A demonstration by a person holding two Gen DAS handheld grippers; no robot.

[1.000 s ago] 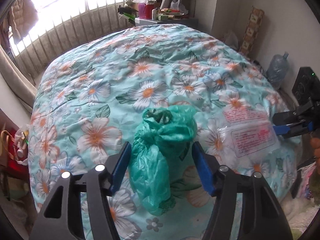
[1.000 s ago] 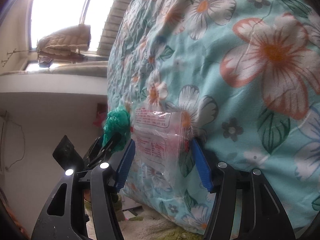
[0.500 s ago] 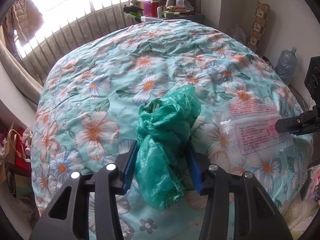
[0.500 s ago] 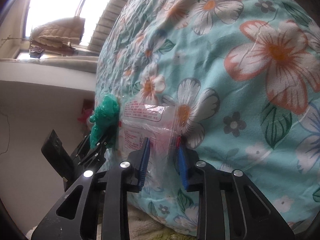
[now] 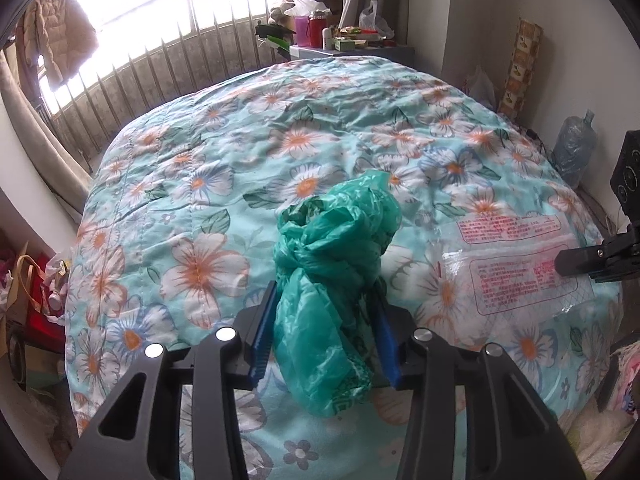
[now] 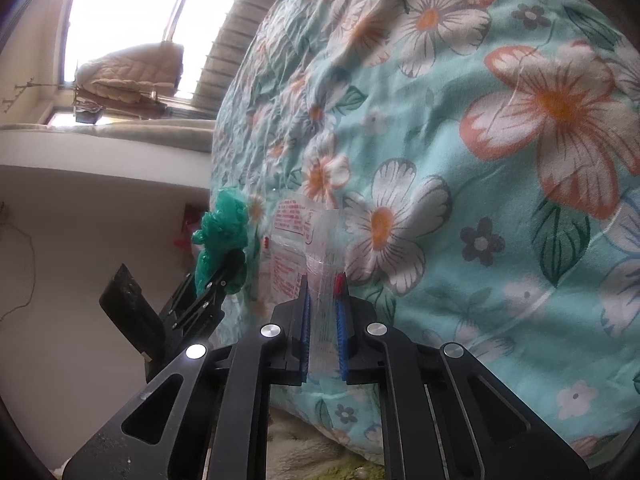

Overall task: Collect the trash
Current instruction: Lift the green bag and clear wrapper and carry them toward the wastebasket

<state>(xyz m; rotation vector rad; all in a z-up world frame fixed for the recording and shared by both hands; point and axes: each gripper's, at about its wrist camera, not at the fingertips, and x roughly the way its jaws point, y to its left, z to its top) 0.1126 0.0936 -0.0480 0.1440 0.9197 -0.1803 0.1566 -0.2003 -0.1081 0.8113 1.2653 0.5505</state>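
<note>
A crumpled green plastic bag (image 5: 332,280) lies on the floral quilt (image 5: 224,184) near its front edge. My left gripper (image 5: 326,304) is shut on the green bag, its blue pads pressing both sides. A clear plastic bag with red print (image 5: 520,264) lies to the right on the quilt. My right gripper (image 6: 322,300) is shut on an edge of that clear bag (image 6: 296,248). In the right wrist view the green bag (image 6: 220,236) and the left gripper show at the left. In the left wrist view the right gripper (image 5: 588,260) shows at the right edge.
A cluttered bedside table (image 5: 344,40) stands behind the bed by the barred window (image 5: 160,52). A large water bottle (image 5: 574,148) stands by the right wall. Bags and clutter (image 5: 28,300) lie on the floor at the left.
Both grippers have closed: the left on the green bag, the right on the clear printed bag. The green bag is bunched up and lifted slightly.
</note>
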